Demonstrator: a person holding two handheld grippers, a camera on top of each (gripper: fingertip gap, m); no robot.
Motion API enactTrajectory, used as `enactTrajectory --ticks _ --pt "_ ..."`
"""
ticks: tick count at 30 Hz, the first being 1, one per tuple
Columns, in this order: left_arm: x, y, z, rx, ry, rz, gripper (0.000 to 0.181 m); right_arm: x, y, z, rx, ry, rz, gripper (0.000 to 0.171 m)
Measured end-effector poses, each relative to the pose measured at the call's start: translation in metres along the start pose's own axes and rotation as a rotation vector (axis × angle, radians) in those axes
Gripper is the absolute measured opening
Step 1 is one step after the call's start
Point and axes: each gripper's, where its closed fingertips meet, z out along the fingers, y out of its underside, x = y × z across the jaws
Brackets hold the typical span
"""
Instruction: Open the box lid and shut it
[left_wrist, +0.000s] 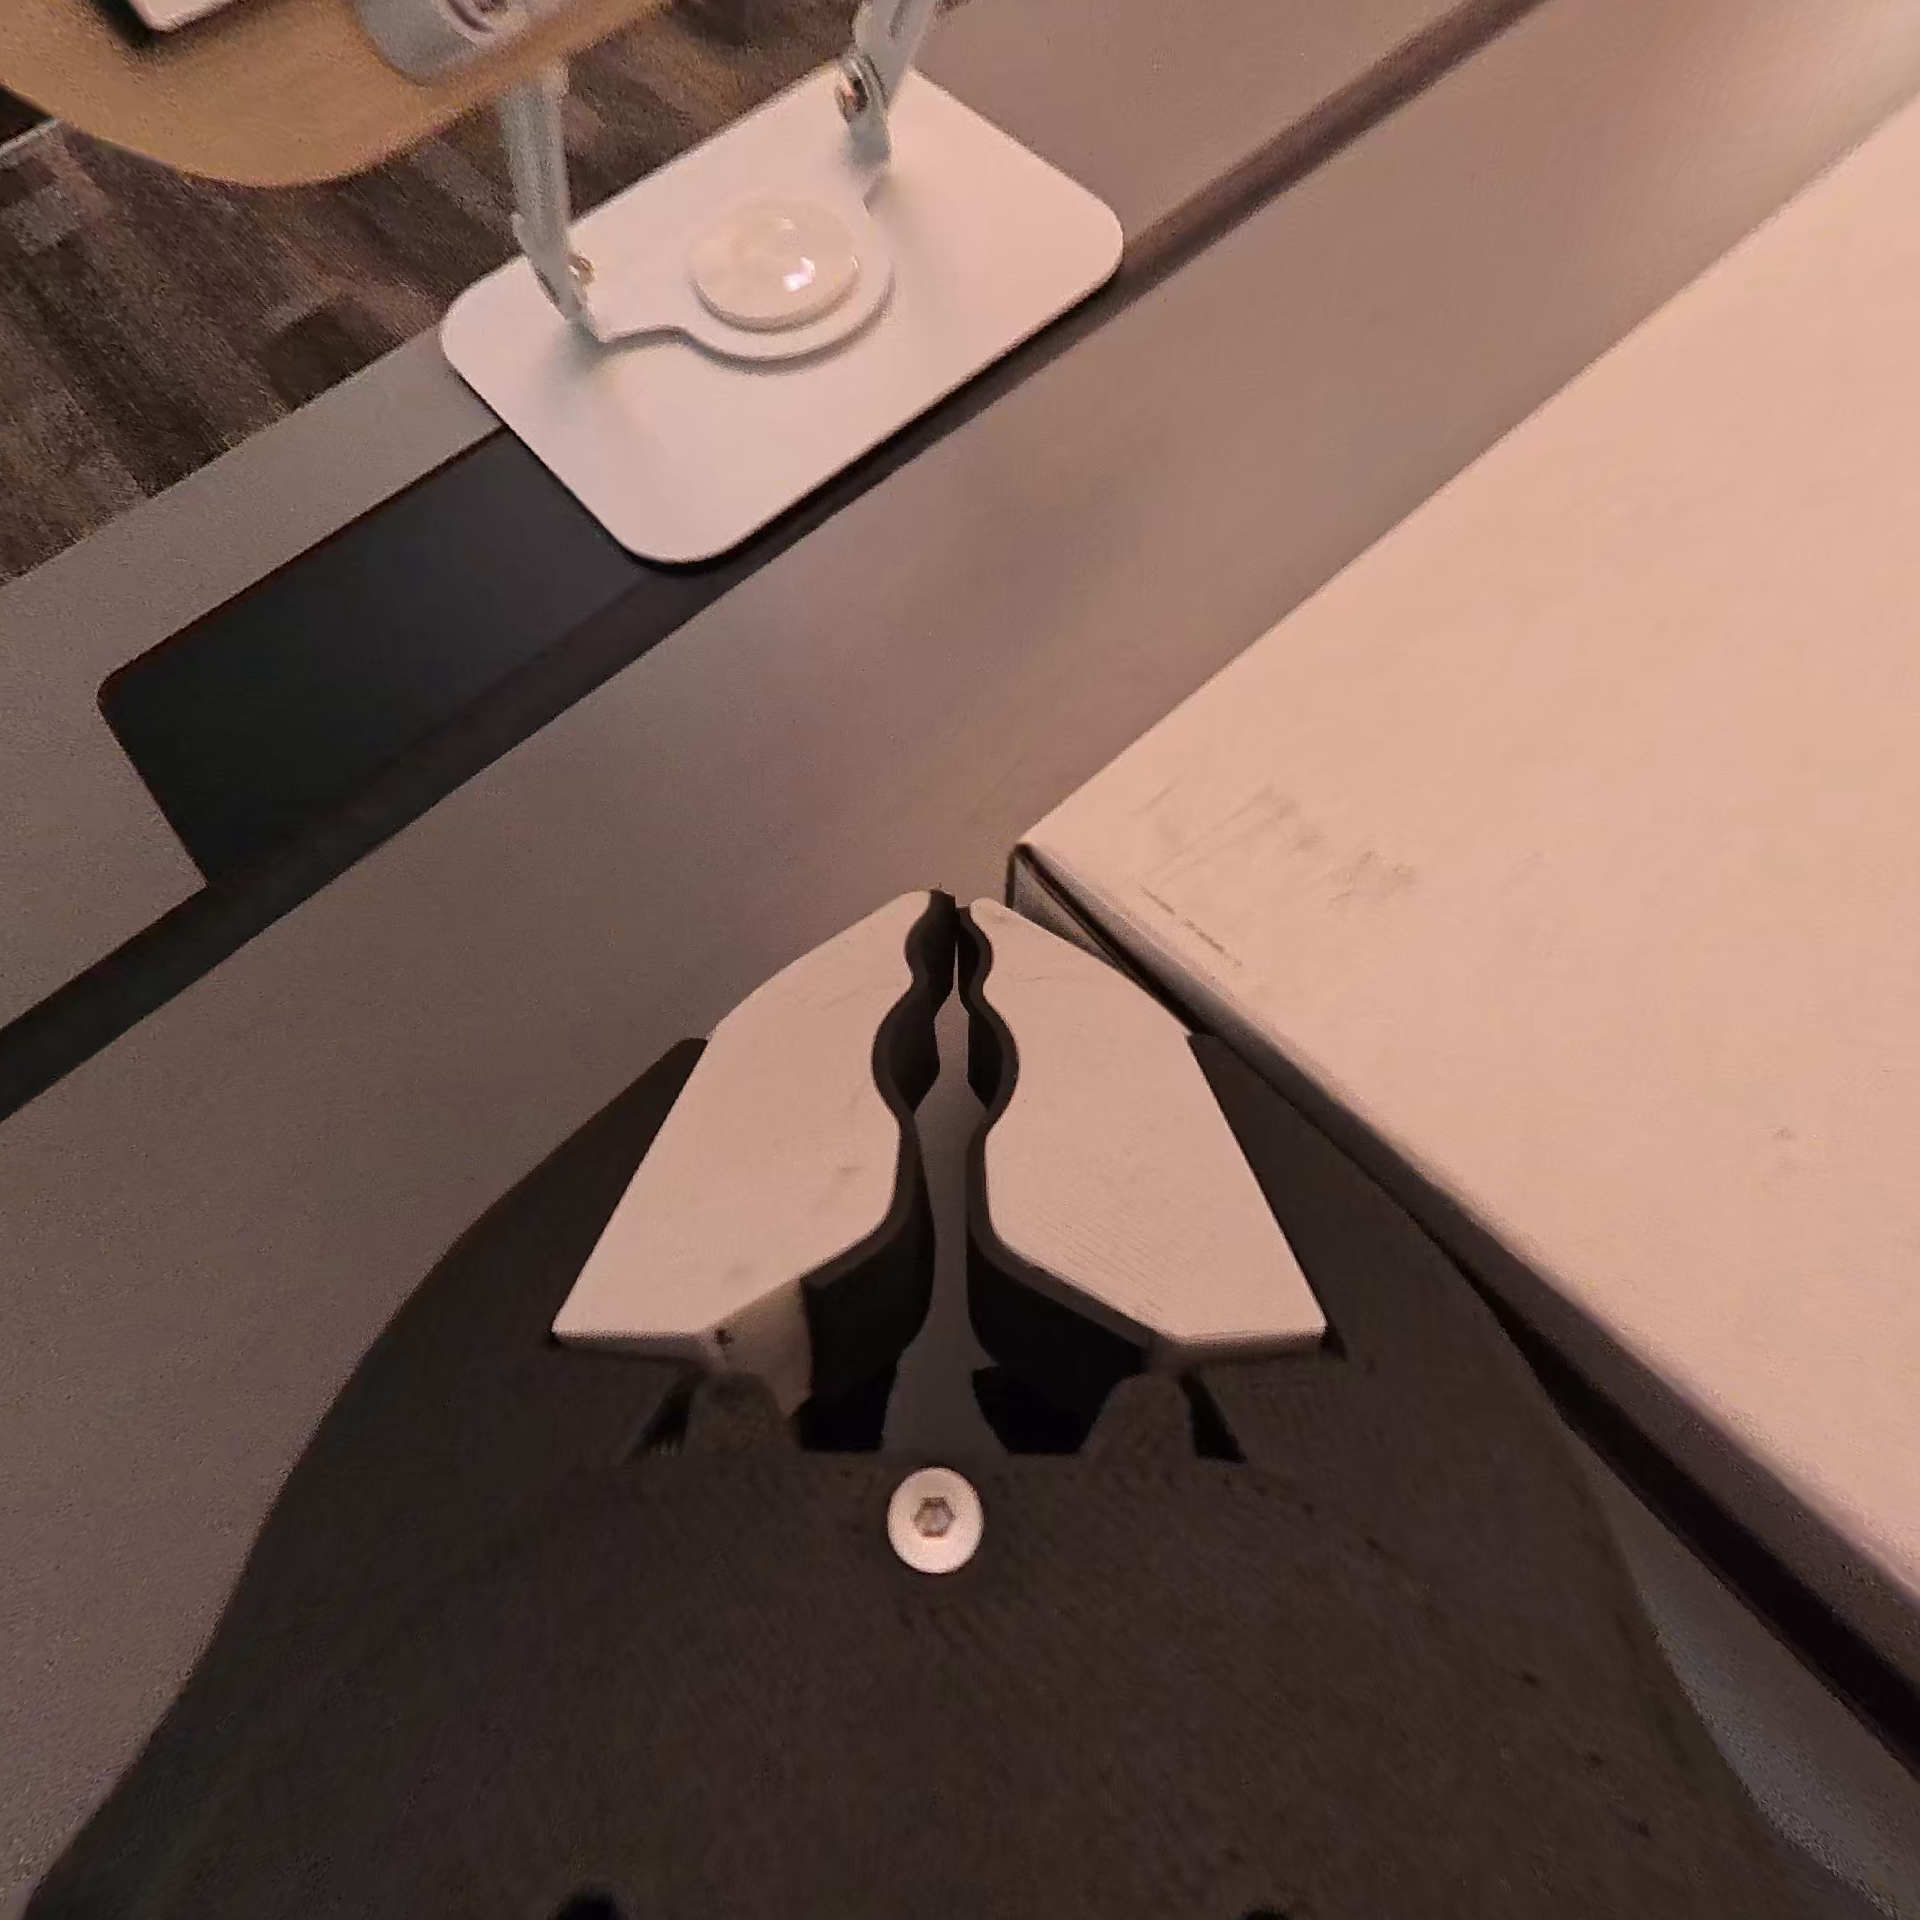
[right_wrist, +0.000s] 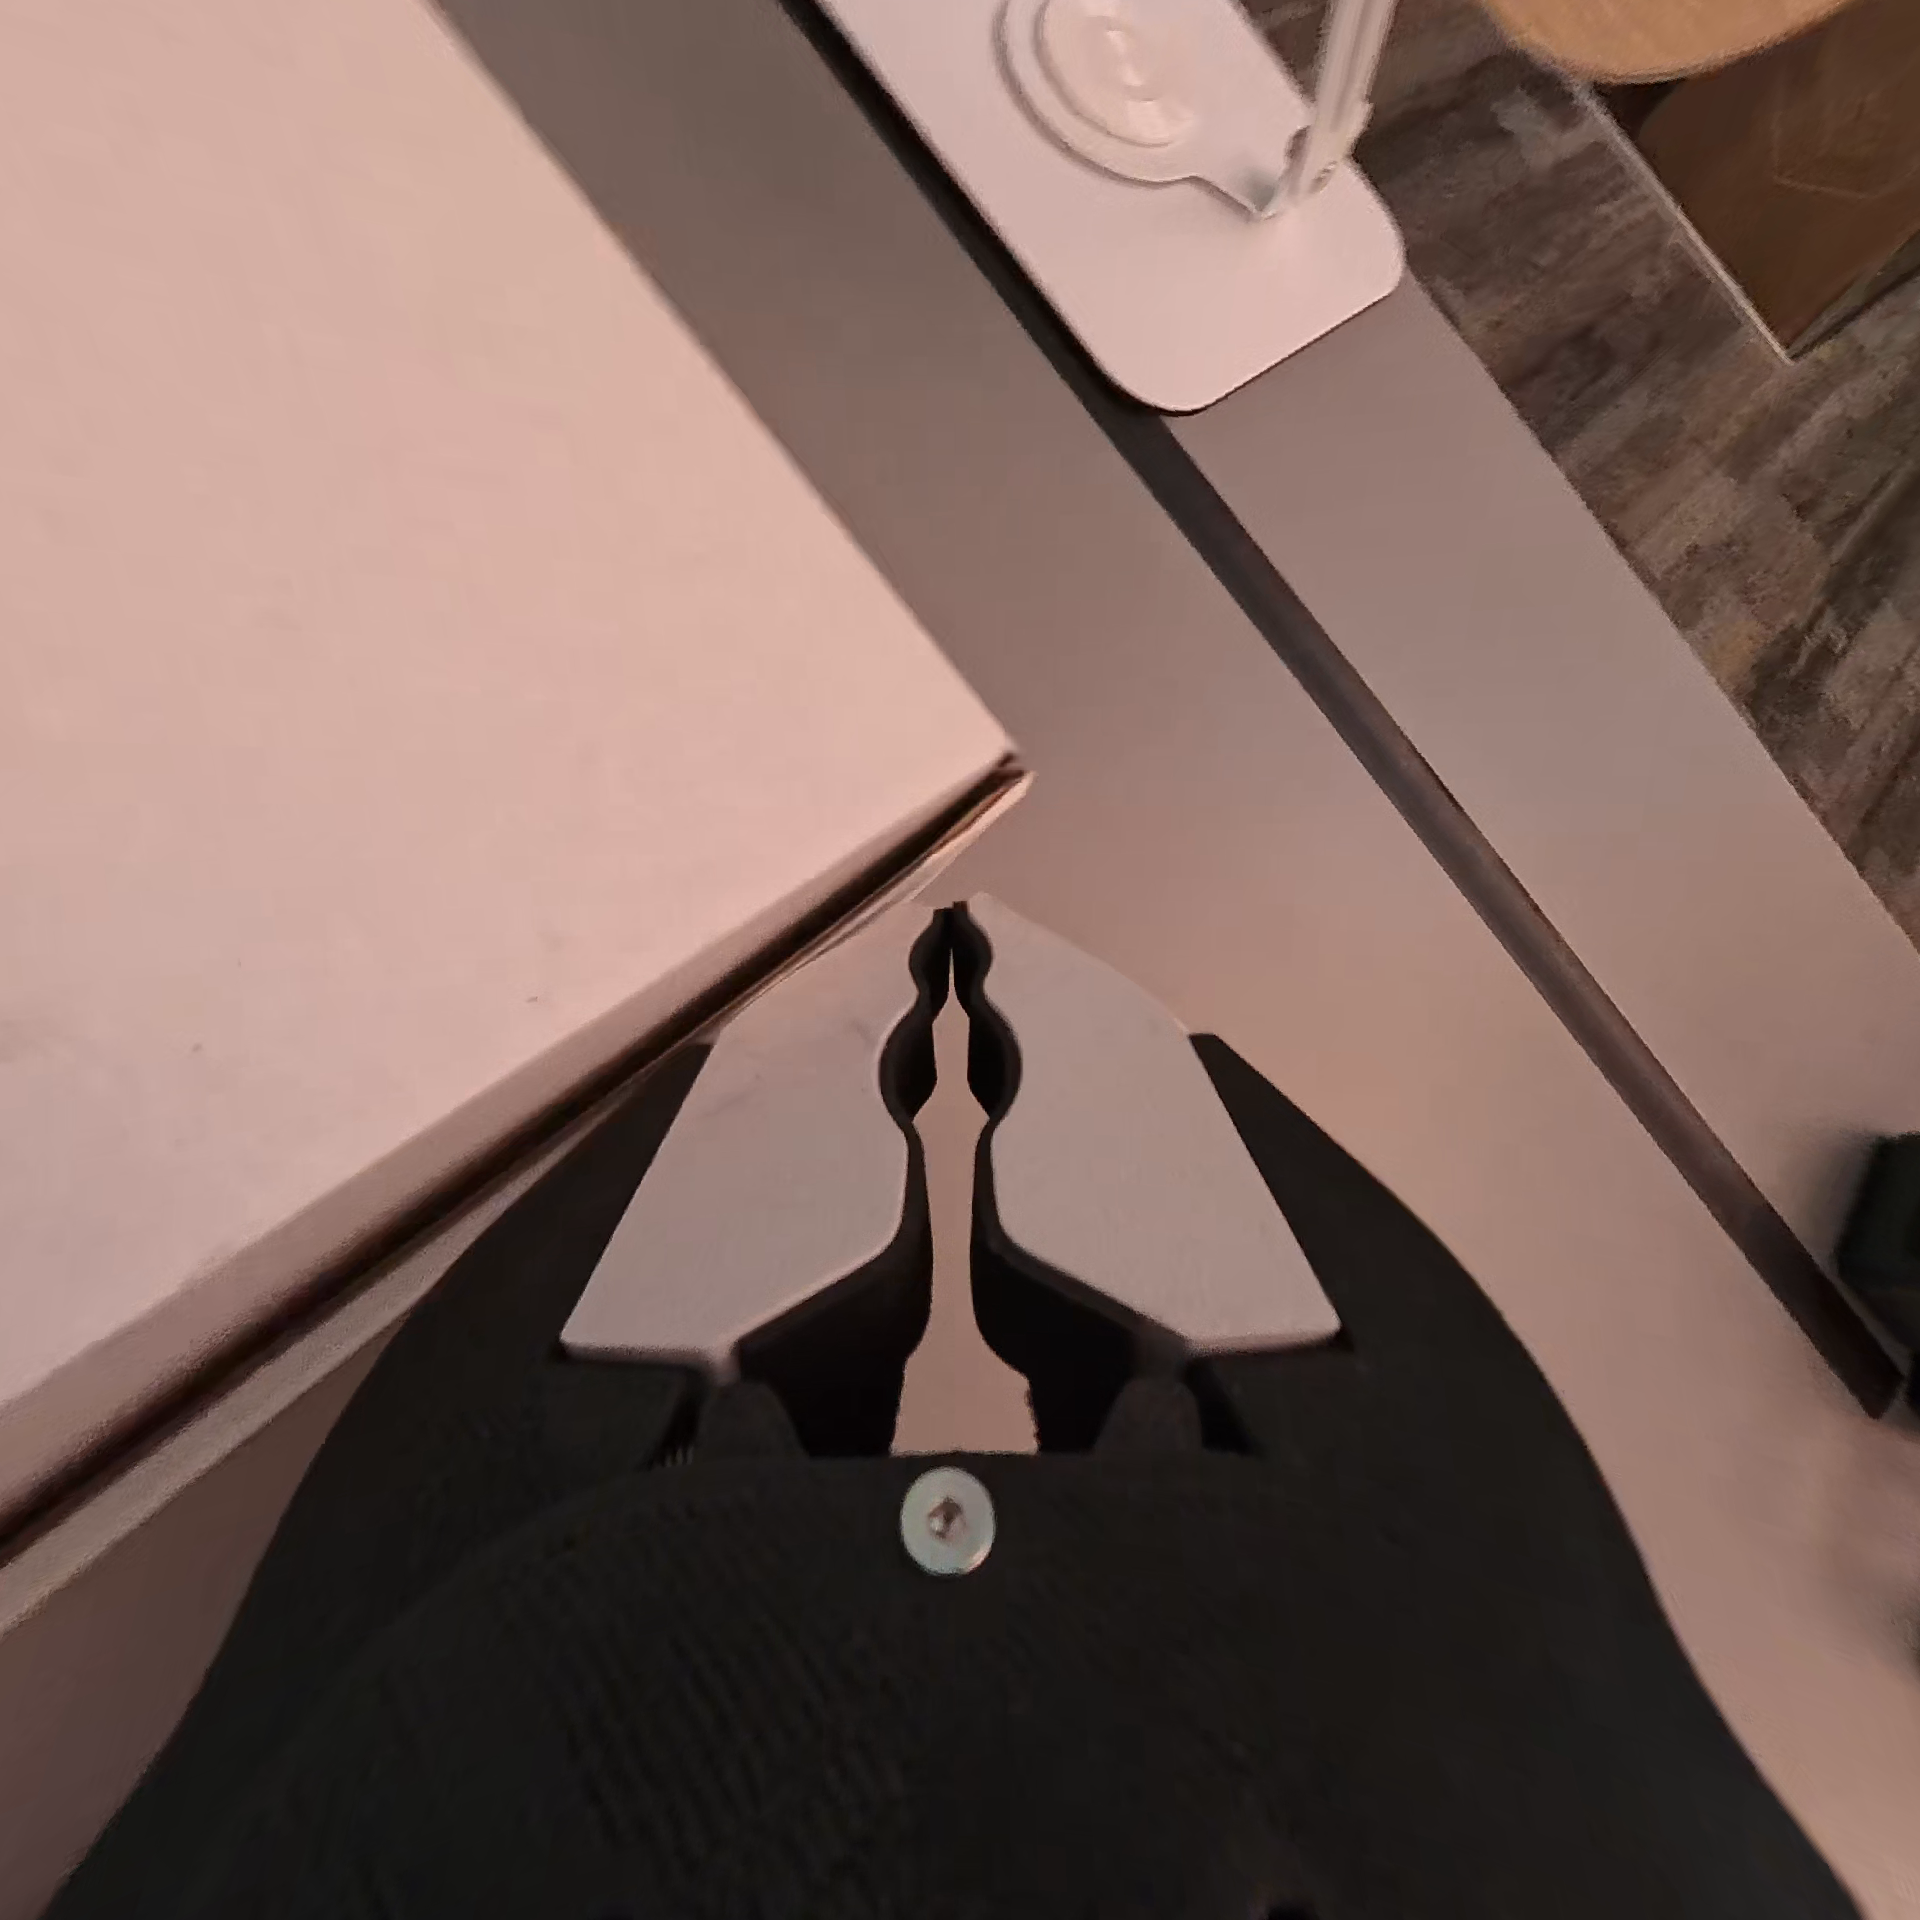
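Left wrist view is showing your left hand-held gripper closed with nothing in it, tips sitting just beside the near left corner of the white box on the grey table. Your right hand-held gripper is likewise pinched closed and empty, tips sitting under the lid edge at the box's right corner. That lid is looking slightly raised there, a dark seam showing beneath it. You are probably starting the lift, so be raising both corners evenly, keeping the tips under the lip and not squashing the cardboard. Nothing inside the box is showing yet. A white stand base is sitting far off at the table's edge.
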Motion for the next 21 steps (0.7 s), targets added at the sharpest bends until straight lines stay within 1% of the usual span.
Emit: enactTrajectory --ticks 1,4,6,9,11,13,14,16,18,21 --pt "-0.002 -0.003 -0.004 0.031 0.010 -0.039 0.000 0.004 -0.002 -0.004 0.024 0.023 0.040 0.004" --pt "0.000 -0.008 -0.026 0.114 0.107 -0.188 0.014 0.010 -0.005 -0.026 0.108 0.035 0.171 0.013" --pt "0.002 -0.009 -0.045 0.171 0.178 -0.276 0.024 0.008 -0.007 -0.047 0.176 -0.007 0.274 0.019" --pt "0.014 -0.009 -0.075 0.244 0.319 -0.404 0.039 -0.002 -0.005 -0.076 0.248 -0.136 0.462 0.030" --pt "0.031 -0.007 -0.094 0.268 0.452 -0.493 0.048 -0.013 -0.006 -0.095 0.301 -0.258 0.601 0.043" --pt "0.049 -0.001 -0.109 0.261 0.559 -0.544 0.060 -0.030 -0.009 -0.114 0.339 -0.423 0.751 0.058" --pt "0.058 0.002 -0.116 0.258 0.591 -0.564 0.067 -0.038 -0.011 -0.122 0.343 -0.501 0.816 0.066" --pt "0.075 0.007 -0.126 0.246 0.635 -0.590 0.079 -0.054 -0.011 -0.134 0.321 -0.599 0.890 0.079" --pt "0.096 0.011 -0.135 0.215 0.686 -0.597 0.085 -0.073 -0.008 -0.139 0.254 -0.642 0.896 0.084" --pt "0.125 0.014 -0.143 0.170 0.731 -0.582 0.095 -0.103 -0.013 -0.146 0.178 -0.723 0.907 0.098"
